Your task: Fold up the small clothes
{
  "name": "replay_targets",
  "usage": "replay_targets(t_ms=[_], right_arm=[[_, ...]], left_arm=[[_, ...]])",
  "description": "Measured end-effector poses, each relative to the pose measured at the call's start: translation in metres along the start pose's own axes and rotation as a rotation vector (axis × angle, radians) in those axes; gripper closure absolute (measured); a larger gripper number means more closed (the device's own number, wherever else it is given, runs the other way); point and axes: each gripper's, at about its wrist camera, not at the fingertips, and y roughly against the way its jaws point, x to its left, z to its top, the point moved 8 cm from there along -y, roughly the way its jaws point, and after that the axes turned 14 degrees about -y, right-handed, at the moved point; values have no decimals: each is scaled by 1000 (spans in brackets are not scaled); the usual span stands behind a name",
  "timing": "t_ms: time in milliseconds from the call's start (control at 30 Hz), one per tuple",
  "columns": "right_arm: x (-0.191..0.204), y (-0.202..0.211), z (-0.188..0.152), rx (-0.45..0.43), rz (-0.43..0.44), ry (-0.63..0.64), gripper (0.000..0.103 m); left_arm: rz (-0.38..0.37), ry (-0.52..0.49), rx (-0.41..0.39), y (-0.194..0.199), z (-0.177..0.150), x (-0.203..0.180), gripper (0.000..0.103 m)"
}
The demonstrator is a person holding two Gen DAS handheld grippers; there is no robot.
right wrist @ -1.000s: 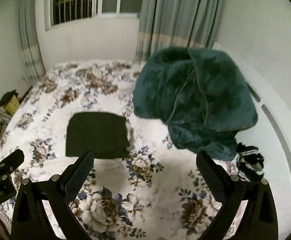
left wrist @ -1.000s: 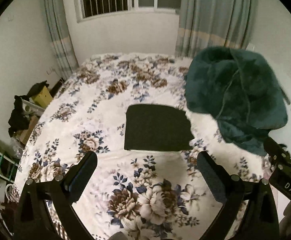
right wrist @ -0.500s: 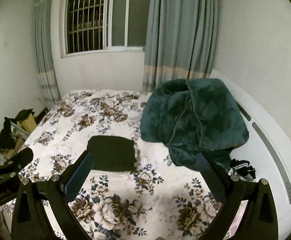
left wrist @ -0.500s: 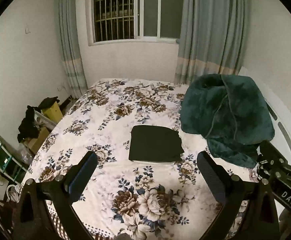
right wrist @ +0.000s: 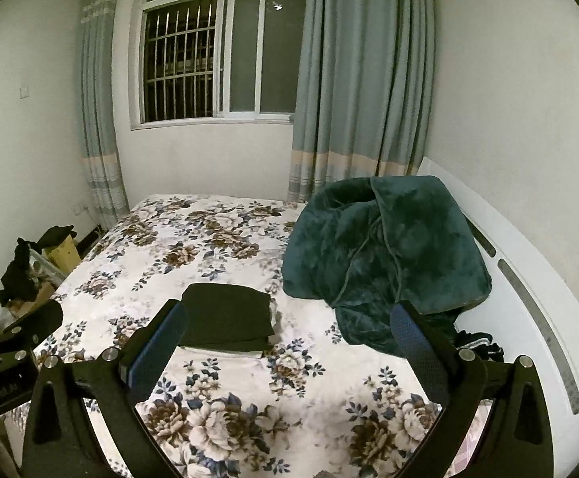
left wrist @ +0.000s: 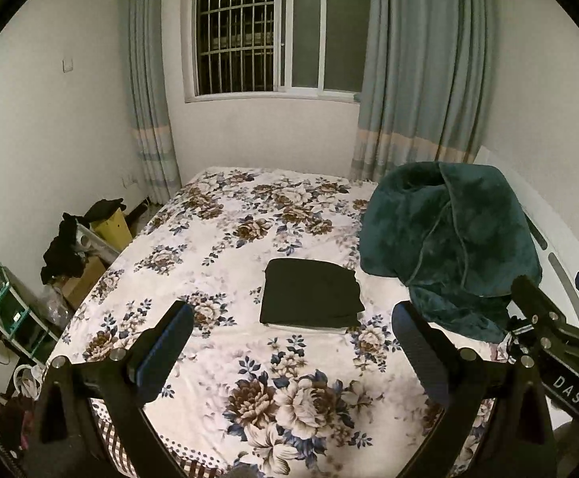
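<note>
garment: black folded garment (left wrist: 311, 292) lies flat mid-bed (left wrist: 218, 342), just left of the green blanket (left wrist: 448, 239)
left gripper (left wrist: 291, 352): fingers spread, holding nothing
right gripper (right wrist: 289, 348): same, wide apart, nothing held
risk: tbh a sloppy grab could undo that neat fold

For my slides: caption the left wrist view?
Open left gripper above floral bed, folded black garment beside teal blanket.
</note>
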Motion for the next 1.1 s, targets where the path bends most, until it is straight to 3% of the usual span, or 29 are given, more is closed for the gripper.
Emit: replay_targets(t_ms=[1100], right_arm=[[-8,3,-10,17,17,-2,0]], left_arm=[[29,24,2,9,-2,-3,0]])
